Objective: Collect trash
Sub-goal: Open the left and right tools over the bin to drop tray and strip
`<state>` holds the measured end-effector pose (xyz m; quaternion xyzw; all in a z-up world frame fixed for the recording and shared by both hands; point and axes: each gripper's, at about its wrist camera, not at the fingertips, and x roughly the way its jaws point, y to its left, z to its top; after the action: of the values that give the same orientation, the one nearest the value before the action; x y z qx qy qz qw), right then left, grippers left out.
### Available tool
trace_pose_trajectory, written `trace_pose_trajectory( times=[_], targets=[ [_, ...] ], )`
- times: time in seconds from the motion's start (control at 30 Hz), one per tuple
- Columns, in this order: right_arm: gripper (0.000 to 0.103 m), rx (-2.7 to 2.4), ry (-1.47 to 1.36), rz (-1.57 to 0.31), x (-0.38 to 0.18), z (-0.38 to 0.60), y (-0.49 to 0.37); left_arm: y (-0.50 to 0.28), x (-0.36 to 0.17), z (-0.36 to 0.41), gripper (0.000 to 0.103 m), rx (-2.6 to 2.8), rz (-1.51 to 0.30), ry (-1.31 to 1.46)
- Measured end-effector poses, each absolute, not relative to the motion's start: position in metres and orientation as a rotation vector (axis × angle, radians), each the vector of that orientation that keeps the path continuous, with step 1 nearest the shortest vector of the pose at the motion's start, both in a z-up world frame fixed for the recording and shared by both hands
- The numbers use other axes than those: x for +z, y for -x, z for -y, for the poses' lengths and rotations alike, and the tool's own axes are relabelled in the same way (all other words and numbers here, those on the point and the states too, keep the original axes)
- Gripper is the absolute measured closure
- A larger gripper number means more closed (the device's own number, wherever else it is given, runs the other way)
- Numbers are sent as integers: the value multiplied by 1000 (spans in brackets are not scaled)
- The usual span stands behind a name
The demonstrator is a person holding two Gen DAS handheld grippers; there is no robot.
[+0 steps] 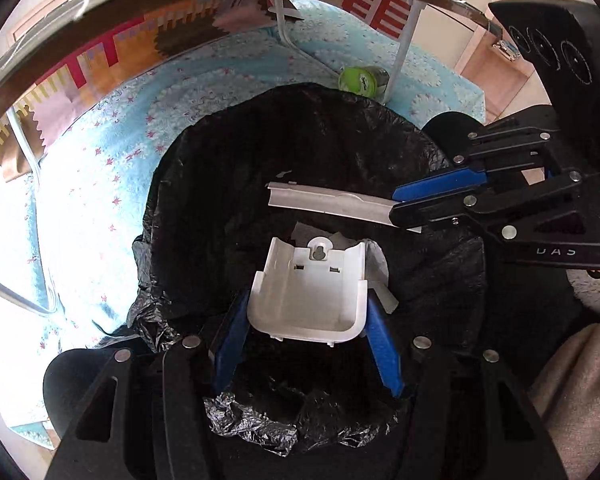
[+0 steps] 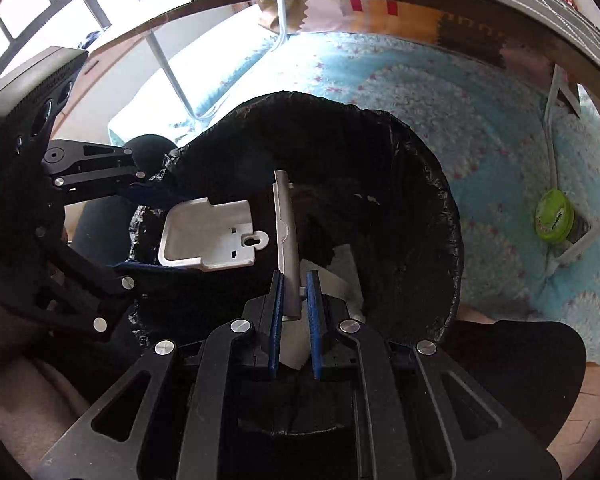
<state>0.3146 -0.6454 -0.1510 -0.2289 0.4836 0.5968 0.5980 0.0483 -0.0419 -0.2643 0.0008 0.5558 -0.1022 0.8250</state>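
Note:
A bin lined with a black trash bag (image 1: 220,184) (image 2: 412,200) stands on the floor below both grippers. My left gripper (image 1: 306,312) is shut on a white plastic bracket (image 1: 312,300) and holds it over the bag's mouth; the bracket also shows in the right wrist view (image 2: 208,240). My right gripper (image 2: 295,280) is shut on a flat white plastic strip (image 2: 286,224), also over the bag; the strip shows in the left wrist view (image 1: 328,202). White paper scraps (image 1: 376,264) lie inside the bag.
A light blue patterned rug (image 1: 112,184) (image 2: 496,136) covers the floor. A green-lidded jar (image 1: 362,79) (image 2: 554,218) lies beyond the bin beside white table legs (image 1: 400,52). A table edge (image 1: 180,12) arches overhead. Beige fabric (image 1: 576,392) is at the right.

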Motion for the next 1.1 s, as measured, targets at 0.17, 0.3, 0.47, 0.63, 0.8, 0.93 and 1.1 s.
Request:
trace_pose_trajectory(
  times=[0.17, 0.3, 0.47, 0.63, 0.8, 0.93, 1.1],
  targets=[
    [91, 1352, 568, -1133, -164, 638, -305, -51, -281, 50, 48, -218, -1220, -61],
    [90, 1357, 572, -1153, -169, 638, -301, -54, -288, 53, 48, -220, -1243, -68],
    [87, 1369, 543, -1155, -166, 640, -303, -59, -290, 55, 48, -224, -1249, -75],
    [71, 1359, 509, -1154, -162, 643, -307, -61, -289, 59, 47, -237, -1248, -82],
    [71, 1351, 490, -1144, -156, 646, -310, -61, -285, 60, 47, -232, -1232, -81],
    [71, 1344, 477, -1132, -151, 649, -312, -59, -280, 58, 47, -220, -1221, -80],
    [71, 1342, 469, -1111, -143, 654, -313, -50, -270, 57, 47, -215, -1205, -77]
  ],
)
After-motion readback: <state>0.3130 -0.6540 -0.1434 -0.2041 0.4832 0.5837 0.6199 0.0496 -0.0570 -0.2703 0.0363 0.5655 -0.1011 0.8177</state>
